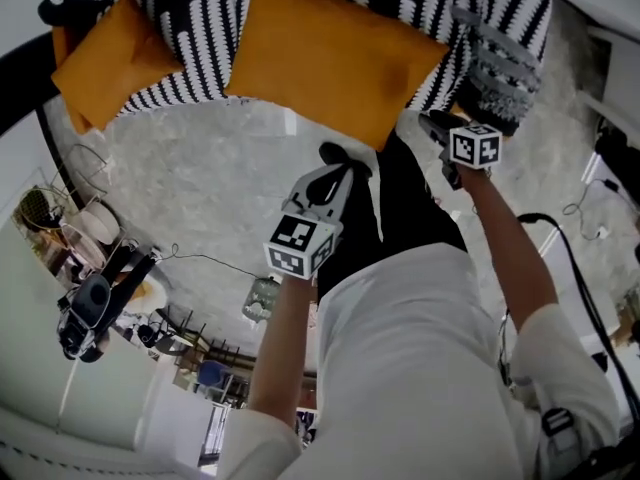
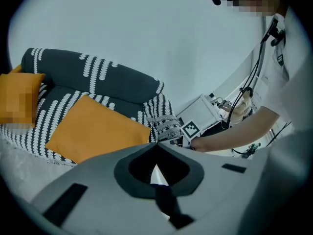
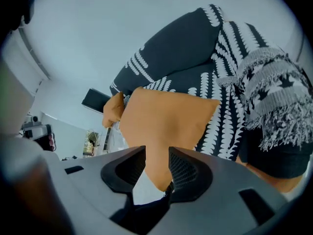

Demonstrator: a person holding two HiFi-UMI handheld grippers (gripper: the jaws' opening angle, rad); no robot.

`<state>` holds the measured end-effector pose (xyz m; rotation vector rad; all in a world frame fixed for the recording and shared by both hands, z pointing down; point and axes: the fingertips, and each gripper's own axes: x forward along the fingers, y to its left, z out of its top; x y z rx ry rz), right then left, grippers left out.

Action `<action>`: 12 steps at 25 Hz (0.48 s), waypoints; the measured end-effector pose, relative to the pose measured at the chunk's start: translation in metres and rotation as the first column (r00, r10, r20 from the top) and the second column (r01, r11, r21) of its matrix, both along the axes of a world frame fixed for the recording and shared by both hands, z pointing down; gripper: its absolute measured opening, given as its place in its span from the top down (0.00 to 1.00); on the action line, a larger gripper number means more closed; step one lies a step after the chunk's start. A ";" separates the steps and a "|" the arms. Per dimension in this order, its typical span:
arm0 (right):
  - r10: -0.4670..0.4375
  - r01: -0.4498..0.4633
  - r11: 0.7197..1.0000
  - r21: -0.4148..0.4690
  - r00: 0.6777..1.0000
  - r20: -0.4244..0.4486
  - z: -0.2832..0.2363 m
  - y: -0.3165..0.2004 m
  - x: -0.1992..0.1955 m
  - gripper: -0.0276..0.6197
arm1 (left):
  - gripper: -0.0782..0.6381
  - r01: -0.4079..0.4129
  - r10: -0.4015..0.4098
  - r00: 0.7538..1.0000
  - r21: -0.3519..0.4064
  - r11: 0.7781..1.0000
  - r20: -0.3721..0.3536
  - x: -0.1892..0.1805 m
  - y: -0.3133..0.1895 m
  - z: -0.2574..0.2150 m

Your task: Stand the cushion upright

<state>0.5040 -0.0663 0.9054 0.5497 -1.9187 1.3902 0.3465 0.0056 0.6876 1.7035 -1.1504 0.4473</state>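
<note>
The orange cushion [image 1: 335,58] is lying down on the seat of the striped sofa [image 1: 200,28], at about 12 o'clock from the person. One corner is poking off the front edge, pointing toward 6 o'clock. The right gripper [image 3: 157,153] is coming at that corner from about 4 o'clock. Its jaws are standing apart and the corner is showing in the gap between them. They are not squeezing it, and I cannot tell if the cloth is touching a jaw. The left gripper [image 2: 156,144] is hanging at about 6 o'clock from the cushion, with its jaws pressed together and nothing in them.

I think the job right now is getting a good hold. The right jaws should be going deeper over the corner before closing, so they pinch a fat bit of cushion and not just the tip, which could slip out. Then the lift should be going up and back toward 12 o'clock, until the cushion is leaning on the sofa's back. The left gripper could be pushing the bottom edge to stop it sliding. The fringed throw [image 1: 500,63] at 2 o'clock is close, so it is best to be keeping clear of it.
</note>
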 end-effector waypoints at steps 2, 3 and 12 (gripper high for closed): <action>0.031 -0.032 0.999 -0.039 0.999 -0.016 0.018 0.002 0.002 0.70 | 0.89 -0.007 0.007 1.000 -0.015 1.000 0.001 -0.001 0.001 0.009; 0.044 -0.046 0.997 -0.058 0.999 -0.027 0.026 0.006 0.004 0.69 | 0.89 -0.014 0.014 1.000 -0.021 1.000 0.001 0.000 0.003 0.012; 0.084 -0.092 0.985 -0.146 0.995 -0.062 0.072 0.031 0.009 0.65 | 0.89 -0.061 0.061 0.998 -0.036 0.998 0.004 0.014 0.011 0.031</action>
